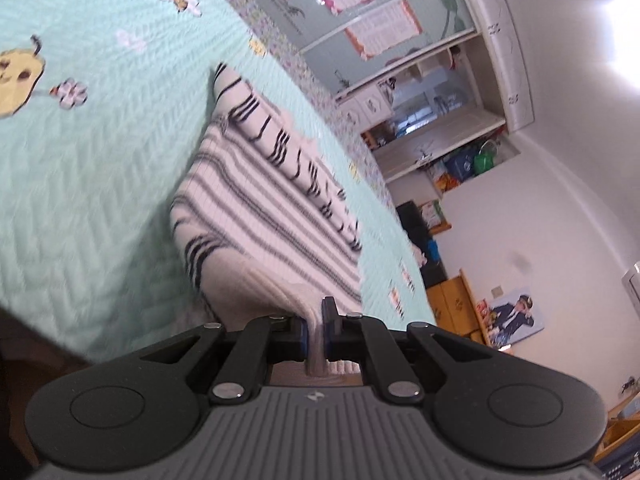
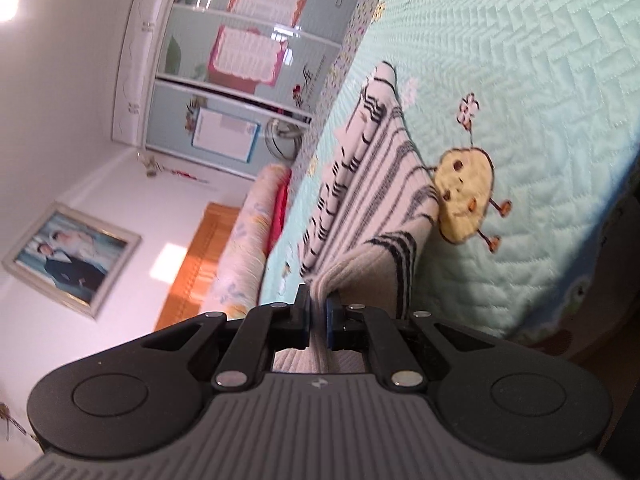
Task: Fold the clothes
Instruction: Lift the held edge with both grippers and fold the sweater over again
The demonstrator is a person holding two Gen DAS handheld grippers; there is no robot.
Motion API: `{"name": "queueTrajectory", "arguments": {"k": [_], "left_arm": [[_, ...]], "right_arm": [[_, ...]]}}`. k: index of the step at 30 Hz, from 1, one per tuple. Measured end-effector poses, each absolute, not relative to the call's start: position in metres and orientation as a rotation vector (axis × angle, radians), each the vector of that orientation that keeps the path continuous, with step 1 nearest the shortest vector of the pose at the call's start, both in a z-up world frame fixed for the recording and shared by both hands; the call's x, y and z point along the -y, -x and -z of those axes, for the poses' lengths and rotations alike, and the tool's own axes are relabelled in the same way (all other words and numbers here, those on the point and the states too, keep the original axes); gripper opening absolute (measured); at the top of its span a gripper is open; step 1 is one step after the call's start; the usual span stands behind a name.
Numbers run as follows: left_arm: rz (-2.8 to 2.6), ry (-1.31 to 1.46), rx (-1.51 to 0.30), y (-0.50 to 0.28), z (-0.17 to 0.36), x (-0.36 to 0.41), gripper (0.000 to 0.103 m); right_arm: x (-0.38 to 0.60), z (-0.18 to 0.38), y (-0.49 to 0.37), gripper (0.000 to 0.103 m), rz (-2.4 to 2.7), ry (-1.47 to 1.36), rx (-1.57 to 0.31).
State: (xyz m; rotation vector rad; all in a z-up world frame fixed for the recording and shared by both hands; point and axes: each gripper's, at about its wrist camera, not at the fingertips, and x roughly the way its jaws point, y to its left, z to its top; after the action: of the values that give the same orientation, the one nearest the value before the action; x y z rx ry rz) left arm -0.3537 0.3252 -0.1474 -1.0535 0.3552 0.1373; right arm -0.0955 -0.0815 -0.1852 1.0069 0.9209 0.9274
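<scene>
A white knitted sweater with black stripes [image 1: 256, 200] lies stretched across a mint-green quilted bedspread [image 1: 88, 184]. My left gripper [image 1: 316, 326] is shut on the ribbed hem at the sweater's near edge, and the cloth rises off the bed toward it. In the right wrist view the same sweater [image 2: 372, 184] runs away from me, and my right gripper [image 2: 318, 316] is shut on another part of that ribbed hem, which is pinched between its blue pads. The rest of the garment lies flat, its far end with a sleeve folded over.
The bedspread [image 2: 540, 80] carries cartoon patches. Beyond the bed stand a wardrobe with mirrored doors [image 1: 372, 28], open shelves [image 1: 440, 120], a rolled quilt [image 2: 256, 232], a wooden headboard [image 2: 204, 256] and a framed photo [image 2: 68, 256].
</scene>
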Motion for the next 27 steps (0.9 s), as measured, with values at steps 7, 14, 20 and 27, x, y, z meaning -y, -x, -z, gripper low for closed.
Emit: {"name": "queueTrajectory", "arguments": {"k": [7,14,20,27], "left_arm": [[-0.140,1.053,-0.300,0.340,0.129,-0.342,0.005],[-0.163,1.041,-0.277,0.312,0.111,-0.364,0.005],[-0.171,1.023,-0.260,0.280,0.095,-0.382,0.005],[-0.193,1.023,-0.244,0.234,0.082,-0.417,0.005]], "right_arm": [[0.064,0.171,0.069,0.006,-0.928,-1.068,-0.902],[0.041,0.154,0.033,0.006,-0.933,-1.119,-0.885],[0.013,0.142,0.004,0.006,-0.944,-1.139,-0.874],[-0.019,0.131,-0.040,0.006,-0.949,-1.165,-0.861]]}}
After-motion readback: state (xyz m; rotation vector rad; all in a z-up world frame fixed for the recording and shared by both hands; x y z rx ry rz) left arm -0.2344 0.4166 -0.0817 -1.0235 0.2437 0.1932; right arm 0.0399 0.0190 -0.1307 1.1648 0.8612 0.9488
